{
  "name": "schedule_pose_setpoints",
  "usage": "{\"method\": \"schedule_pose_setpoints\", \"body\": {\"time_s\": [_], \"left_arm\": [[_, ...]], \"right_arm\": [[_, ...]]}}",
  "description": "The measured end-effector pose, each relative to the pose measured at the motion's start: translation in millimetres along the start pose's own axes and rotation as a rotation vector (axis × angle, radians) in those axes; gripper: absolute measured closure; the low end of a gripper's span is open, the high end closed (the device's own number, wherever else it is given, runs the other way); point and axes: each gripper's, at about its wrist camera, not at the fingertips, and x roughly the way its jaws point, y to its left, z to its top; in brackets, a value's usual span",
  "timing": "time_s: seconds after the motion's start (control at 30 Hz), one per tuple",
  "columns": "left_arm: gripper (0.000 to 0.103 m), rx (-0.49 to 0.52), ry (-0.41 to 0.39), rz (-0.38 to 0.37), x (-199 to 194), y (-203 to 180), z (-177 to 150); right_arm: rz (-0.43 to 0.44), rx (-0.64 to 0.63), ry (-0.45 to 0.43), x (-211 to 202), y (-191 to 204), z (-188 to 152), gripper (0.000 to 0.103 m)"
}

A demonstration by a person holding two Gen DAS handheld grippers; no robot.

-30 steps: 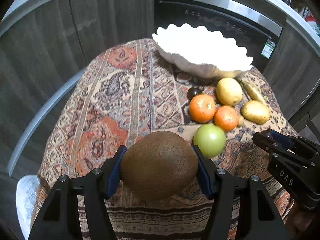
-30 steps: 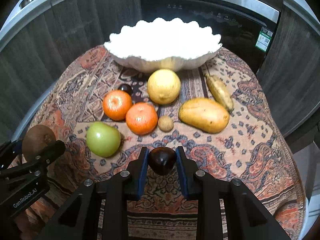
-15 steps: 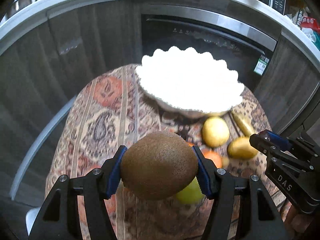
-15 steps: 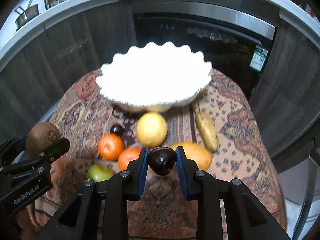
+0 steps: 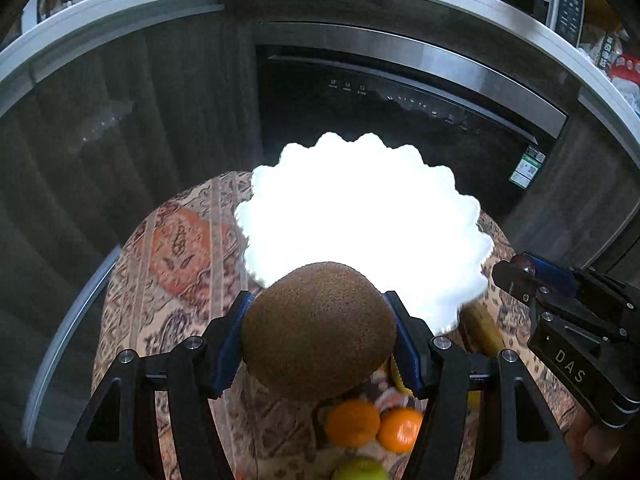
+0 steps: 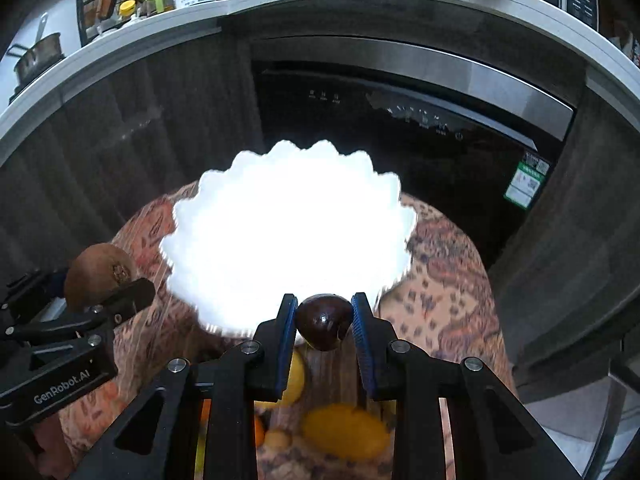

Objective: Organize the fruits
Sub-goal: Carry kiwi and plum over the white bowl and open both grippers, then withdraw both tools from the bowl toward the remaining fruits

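Kiwi (image 5: 318, 330) clamped in left gripper (image 5: 318, 344), near white bowl (image 5: 360, 216). Dark plum (image 6: 324, 322) clamped in right gripper (image 6: 325, 330), at bowl's near rim.

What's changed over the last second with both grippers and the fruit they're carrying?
Both grippers have lifted off the table and moved forward toward the white bowl, which now fills the middle of each view. The loose fruit has slid to the bottom edge. Nothing was released: the left gripper stays shut on the kiwi, the right gripper on the dark plum. The bowl looks unmoved.

Left gripper (image 6: 108, 300) — "GenRobot.AI"; right gripper (image 5: 520, 276) — "DAS".
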Motion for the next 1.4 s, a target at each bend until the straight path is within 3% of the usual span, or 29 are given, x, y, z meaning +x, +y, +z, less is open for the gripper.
{"method": "schedule_pose_setpoints", "body": {"time_s": [0.23, 0.57, 0.63, 0.7, 0.73, 0.83, 0.93, 1.03, 1.4], "left_arm": [[0.040, 0.005, 0.040, -0.003, 32, 0, 20], [0.038, -0.001, 0.131, 0.005, 62, 1, 16], [0.027, 0.003, 0.121, 0.010, 60, 1, 16], [0.017, 0.010, 0.107, 0.028, 57, 1, 17], [0.017, 0.014, 0.102, 0.036, 55, 1, 18], [0.013, 0.017, 0.094, 0.048, 49, 3, 21], [0.006, 0.011, 0.079, 0.056, 41, 6, 22], [0.001, 0.015, 0.066, 0.073, 32, 8, 21], [0.001, 0.025, 0.033, 0.085, -11, 11, 9]], "right_arm": [[0.008, 0.007, 0.049, 33, -8, 18, 0.074], [0.034, 0.025, 0.124, 64, -11, 9, 0.074], [0.029, 0.020, 0.125, 64, -11, 9, 0.069], [0.020, 0.022, 0.116, 62, -11, 9, 0.047], [0.014, 0.024, 0.109, 60, -11, 9, 0.041], [-0.017, 0.018, 0.093, 55, -11, 11, 0.037], [-0.057, 0.013, 0.079, 48, -11, 12, 0.025], [-0.078, 0.006, 0.066, 41, -10, 13, 0.023], [-0.104, 0.024, 0.027, -5, -2, 7, 0.020]]}}
